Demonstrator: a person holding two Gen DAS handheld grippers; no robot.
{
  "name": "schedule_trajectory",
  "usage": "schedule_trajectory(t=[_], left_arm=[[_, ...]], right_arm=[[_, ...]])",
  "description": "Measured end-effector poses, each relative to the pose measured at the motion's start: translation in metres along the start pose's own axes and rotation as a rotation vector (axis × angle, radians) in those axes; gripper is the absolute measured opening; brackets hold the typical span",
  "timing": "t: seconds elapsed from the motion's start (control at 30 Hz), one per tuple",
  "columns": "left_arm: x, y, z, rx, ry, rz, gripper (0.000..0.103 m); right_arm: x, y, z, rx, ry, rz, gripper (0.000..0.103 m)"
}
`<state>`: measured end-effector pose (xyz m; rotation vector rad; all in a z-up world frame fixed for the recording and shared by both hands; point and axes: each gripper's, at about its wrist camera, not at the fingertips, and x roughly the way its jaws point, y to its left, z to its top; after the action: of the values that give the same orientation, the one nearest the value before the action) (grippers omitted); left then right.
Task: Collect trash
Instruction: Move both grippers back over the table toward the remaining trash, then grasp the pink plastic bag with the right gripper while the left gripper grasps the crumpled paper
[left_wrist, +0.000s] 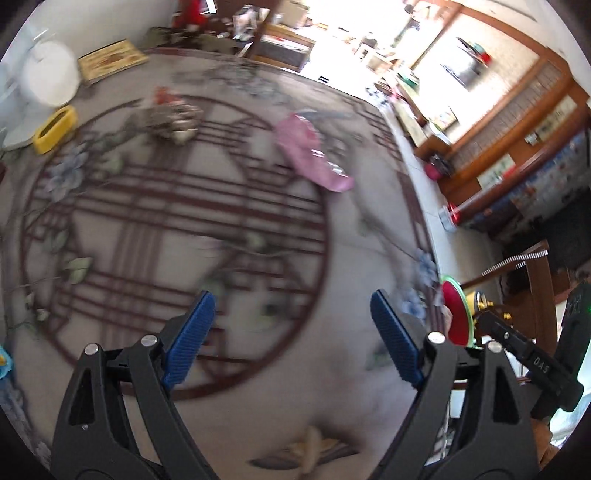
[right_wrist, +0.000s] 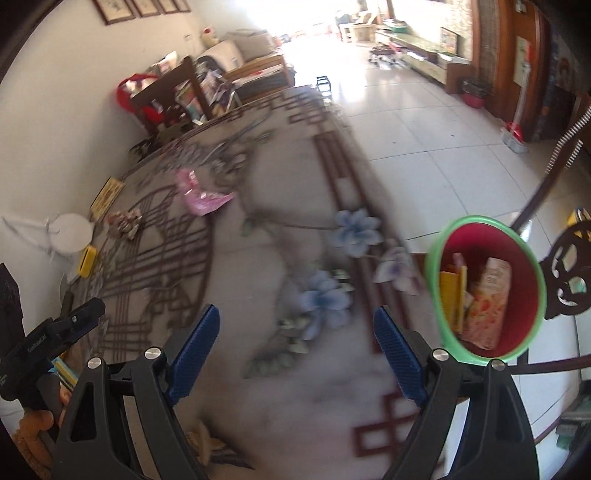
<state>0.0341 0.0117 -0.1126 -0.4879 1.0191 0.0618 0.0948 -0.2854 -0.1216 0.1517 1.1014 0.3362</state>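
Note:
A pink wrapper (left_wrist: 314, 153) lies on the patterned tablecloth (left_wrist: 184, 221) far ahead of my left gripper (left_wrist: 291, 299), which is open and empty. A crumpled brownish wrapper (left_wrist: 171, 120) lies further left. In the right wrist view the pink wrapper (right_wrist: 201, 194) and crumpled wrapper (right_wrist: 125, 221) sit far off. My right gripper (right_wrist: 297, 314) is open and empty. A green-rimmed red bin (right_wrist: 485, 286) with several cartons inside stands off the table's right edge; it also shows in the left wrist view (left_wrist: 458, 314).
A white paper roll (left_wrist: 50, 75), a yellow box (left_wrist: 55, 127) and a flat patterned box (left_wrist: 112, 59) stand at the table's far left. Tiled floor (right_wrist: 424, 147), a dark chair (right_wrist: 569, 273) and cabinets lie to the right.

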Motion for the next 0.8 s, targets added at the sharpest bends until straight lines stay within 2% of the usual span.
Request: schedule_trajectory(t=[0.2,0.47,0.53,0.67,0.8], left_arm=[[-0.006,0.055,0.013,-0.063,-0.001,0.012,0.084],[-0.006,0.108,0.024,-0.150,0.006,0.024,0.085],[-0.004,0.121,0.026,-0.176,0.015,0.038,0.085],[0.003,0.146,0.028,-0.233,0.030,0.053,0.085],[0.012,0.160,0.033,-0.274,0.038,0.055,0.085]], right_arm=[[0.033,0.055,0.013,-0.092,0.043,0.002,0.083],[0.089,0.120,0.066,-0.215,0.064,0.001,0.085],[0.111,0.138,0.086,-0.263,0.068,-0.012,0.092],[0.154,0.162,0.115,-0.327,0.074,-0.040,0.092],[0.197,0.170,0.136,-0.362,0.093,-0.116,0.092]])
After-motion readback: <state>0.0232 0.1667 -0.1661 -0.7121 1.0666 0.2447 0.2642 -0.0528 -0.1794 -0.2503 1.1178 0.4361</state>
